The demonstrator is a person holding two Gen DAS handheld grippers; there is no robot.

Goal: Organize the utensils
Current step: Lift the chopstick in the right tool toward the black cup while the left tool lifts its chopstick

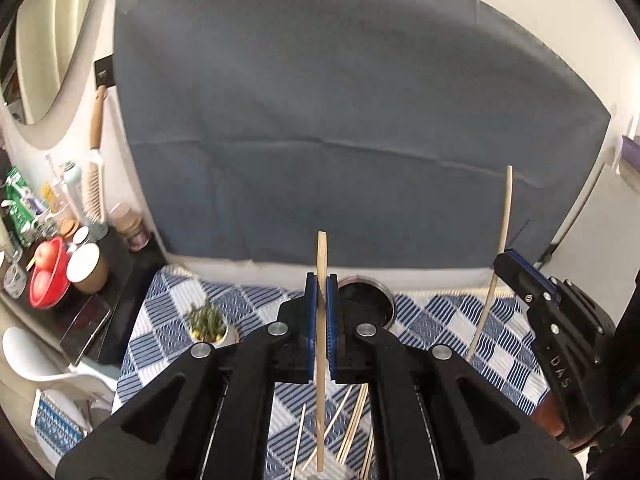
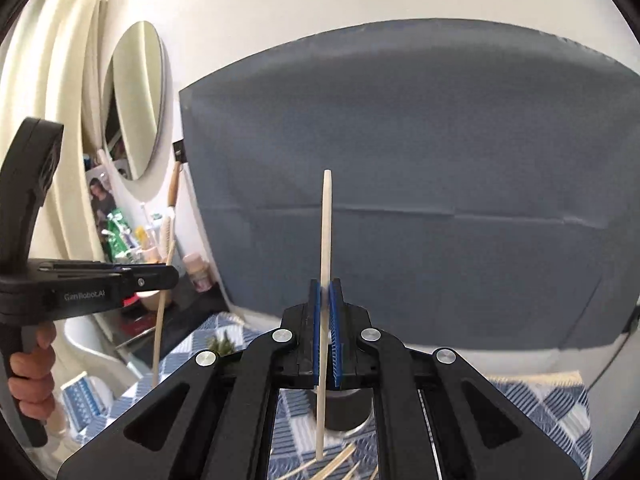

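Observation:
My left gripper (image 1: 320, 284) is shut on a pale wooden chopstick (image 1: 321, 360) that it holds upright above the blue checked cloth (image 1: 168, 320). My right gripper (image 2: 328, 288) is shut on a second upright chopstick (image 2: 325, 300). Each gripper shows in the other's view, the right one (image 1: 516, 264) with its stick (image 1: 496, 264), the left one (image 2: 170, 274) with its stick (image 2: 162, 312). A dark round metal holder (image 1: 366, 298) stands on the cloth just behind the left gripper, and below the right gripper (image 2: 344, 412). Several loose chopsticks (image 1: 352, 428) lie on the cloth beneath.
A small potted plant (image 1: 206, 322) stands on the cloth at left. A dark side shelf holds a red bowl with apples (image 1: 48, 276), cups and bottles. A grey sheet (image 1: 340, 140) covers the back wall. A white chair (image 1: 44, 368) is at lower left.

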